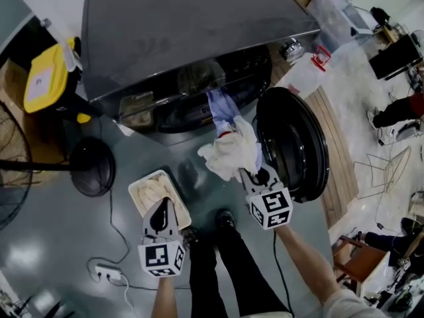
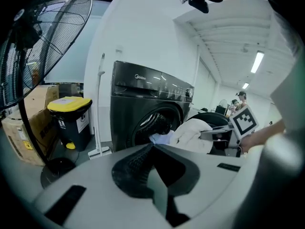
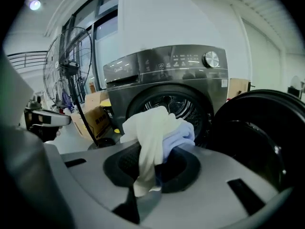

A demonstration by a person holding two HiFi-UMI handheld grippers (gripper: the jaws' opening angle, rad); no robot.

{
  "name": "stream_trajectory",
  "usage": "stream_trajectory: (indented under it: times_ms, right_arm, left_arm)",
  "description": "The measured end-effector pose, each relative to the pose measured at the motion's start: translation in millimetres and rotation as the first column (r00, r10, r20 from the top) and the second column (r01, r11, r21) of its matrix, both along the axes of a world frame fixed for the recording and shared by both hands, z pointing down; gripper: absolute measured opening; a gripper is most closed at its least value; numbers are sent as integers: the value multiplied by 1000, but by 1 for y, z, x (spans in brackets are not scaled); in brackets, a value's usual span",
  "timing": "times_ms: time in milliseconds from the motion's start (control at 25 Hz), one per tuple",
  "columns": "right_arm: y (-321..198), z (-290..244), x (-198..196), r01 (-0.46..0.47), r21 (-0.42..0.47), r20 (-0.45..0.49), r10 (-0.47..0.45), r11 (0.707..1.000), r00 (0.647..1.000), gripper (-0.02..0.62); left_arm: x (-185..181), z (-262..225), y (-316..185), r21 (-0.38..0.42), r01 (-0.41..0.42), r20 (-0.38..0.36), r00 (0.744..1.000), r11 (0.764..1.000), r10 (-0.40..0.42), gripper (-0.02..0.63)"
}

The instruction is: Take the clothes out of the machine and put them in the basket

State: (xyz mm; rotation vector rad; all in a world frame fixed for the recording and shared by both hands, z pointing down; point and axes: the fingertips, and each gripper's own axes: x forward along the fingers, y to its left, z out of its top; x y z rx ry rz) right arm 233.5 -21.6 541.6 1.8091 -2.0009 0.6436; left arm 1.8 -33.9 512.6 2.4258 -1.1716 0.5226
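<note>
The dark front-loading washing machine (image 1: pixel 185 25) stands with its round door (image 1: pixel 291 141) swung open to the right. My right gripper (image 1: pixel 255 174) is shut on a bundle of white cloth (image 1: pixel 228 154) and a blue garment (image 1: pixel 222 108), which still trails up to the drum opening (image 1: pixel 199 85). In the right gripper view the same white and blue clothes (image 3: pixel 157 128) are pinched in the right gripper (image 3: pixel 150 168), in front of the drum (image 3: pixel 171 104). My left gripper (image 1: pixel 159 217) (image 2: pixel 152 171) is shut and empty, held over the white basket (image 1: pixel 136 194), which holds cream clothes (image 1: pixel 154 189).
A yellow-lidded bin (image 1: pixel 45 78) and a standing fan's base (image 1: pixel 93 167) are left of the machine. A power strip (image 1: pixel 107 273) with cable lies on the floor near the basket. The person's shoes (image 1: pixel 225 218) stand between the grippers. Clear plastic boxes (image 1: pixel 331 18) sit at the right.
</note>
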Motion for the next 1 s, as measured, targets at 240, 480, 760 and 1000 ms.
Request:
stream_trajectory:
  times_ms: [240, 480, 760, 1000]
  right_arm:
    - [32, -34, -24, 64, 24, -30, -63, 998, 998, 92]
    - [49, -74, -43, 76, 69, -27, -74, 995, 997, 92]
    - [73, -129, -70, 92, 121, -18, -90, 988, 996, 92]
    - [81, -164, -109, 184, 143, -37, -181, 973, 983, 92]
  left_arm:
    - [-8, -15, 12, 5, 15, -17, 1000, 1000, -15, 18]
    - [-26, -31, 24, 15, 43, -19, 999, 999, -43, 18]
    - [-47, -56, 43, 22, 95, -36, 995, 995, -95, 18]
    - [-77, -86, 44, 46, 155, -38, 988, 987, -153, 18]
